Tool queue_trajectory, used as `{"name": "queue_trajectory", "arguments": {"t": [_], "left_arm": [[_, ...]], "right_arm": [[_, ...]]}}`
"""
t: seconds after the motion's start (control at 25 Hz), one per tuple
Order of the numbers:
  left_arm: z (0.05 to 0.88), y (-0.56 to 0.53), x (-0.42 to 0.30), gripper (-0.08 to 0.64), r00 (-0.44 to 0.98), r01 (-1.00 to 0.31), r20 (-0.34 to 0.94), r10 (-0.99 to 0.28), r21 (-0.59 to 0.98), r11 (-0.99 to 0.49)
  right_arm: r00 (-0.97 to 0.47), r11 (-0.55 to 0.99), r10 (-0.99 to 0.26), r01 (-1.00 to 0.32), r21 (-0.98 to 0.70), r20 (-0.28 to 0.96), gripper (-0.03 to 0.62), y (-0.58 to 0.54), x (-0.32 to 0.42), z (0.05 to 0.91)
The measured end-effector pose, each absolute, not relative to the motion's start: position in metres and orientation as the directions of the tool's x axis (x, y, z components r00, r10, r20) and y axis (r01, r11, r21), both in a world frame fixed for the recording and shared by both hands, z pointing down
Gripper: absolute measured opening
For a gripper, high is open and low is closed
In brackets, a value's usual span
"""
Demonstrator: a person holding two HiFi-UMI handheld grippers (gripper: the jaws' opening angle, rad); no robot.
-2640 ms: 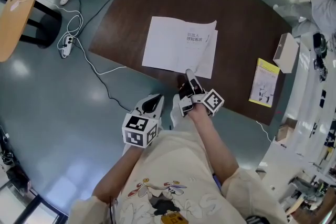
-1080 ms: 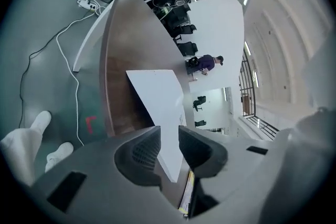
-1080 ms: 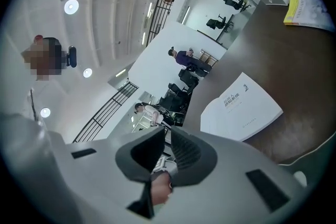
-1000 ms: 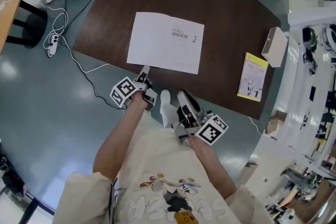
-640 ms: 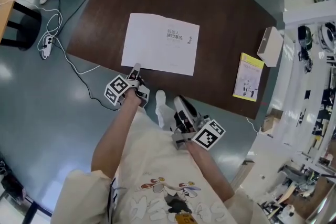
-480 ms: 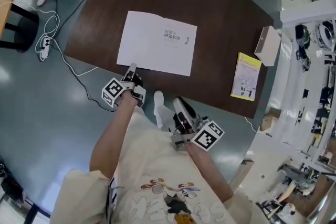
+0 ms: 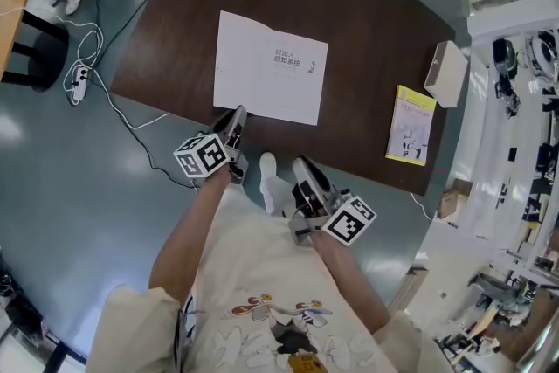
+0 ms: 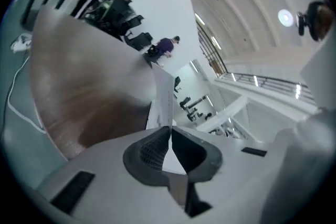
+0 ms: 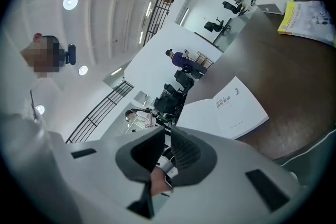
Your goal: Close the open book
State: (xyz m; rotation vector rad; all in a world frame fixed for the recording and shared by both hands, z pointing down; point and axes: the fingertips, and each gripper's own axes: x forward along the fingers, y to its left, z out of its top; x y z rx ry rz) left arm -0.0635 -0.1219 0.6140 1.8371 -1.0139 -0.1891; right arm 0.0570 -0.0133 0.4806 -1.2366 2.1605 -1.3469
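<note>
left gripper (image 7: 234, 120) fingers are pinching the book (image 7: 279, 79)'s left-hand leaf (image 8: 164, 94), holding it raised off the worktop (image 7: 367, 4); right gripper (image 7: 303, 170) fingers are sitting slightly apart, gripping nothing.

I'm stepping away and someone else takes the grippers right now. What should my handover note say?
Left gripper: shut on the near left corner of the book, that side raised off the table.
Right gripper: jaws slightly apart, empty, held back from the table edge.
Done: left side gripped and lifted.
To do: swing it over onto the right half and let go.
</note>
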Motion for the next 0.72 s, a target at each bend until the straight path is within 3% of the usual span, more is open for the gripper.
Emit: {"name": "queue_trajectory", "arguments": {"t": [0.16,0.36,0.6,0.72], "left_arm": [[0.596,-0.114,-0.024,0.017,0.719,-0.648,0.356,-0.597,0.655,-0.389],[0.601,-0.102,0.024,0.029,0.758,-0.648,0.471,-0.452,0.461,-0.606],[0.635,-0.088,0.077,0.054,0.762,-0.548,0.587,-0.273,0.359,-0.755],[0.657,-0.083,0.097,0.068,0.75,-0.528,0.632,-0.194,0.396,-0.751]], "right_arm": [[-0.572,0.181,-0.804,-0.496,-0.849,0.163,0.038,-0.01,0.063,0.48],[-0.556,0.162,-0.816,-0.484,-0.86,0.16,0.038,-0.004,0.074,0.483],[-0.521,0.12,-0.836,-0.481,-0.869,0.173,0.038,0.009,0.094,0.491],[-0.5,0.105,-0.848,-0.484,-0.868,0.176,0.038,0.014,0.107,0.493]]}}
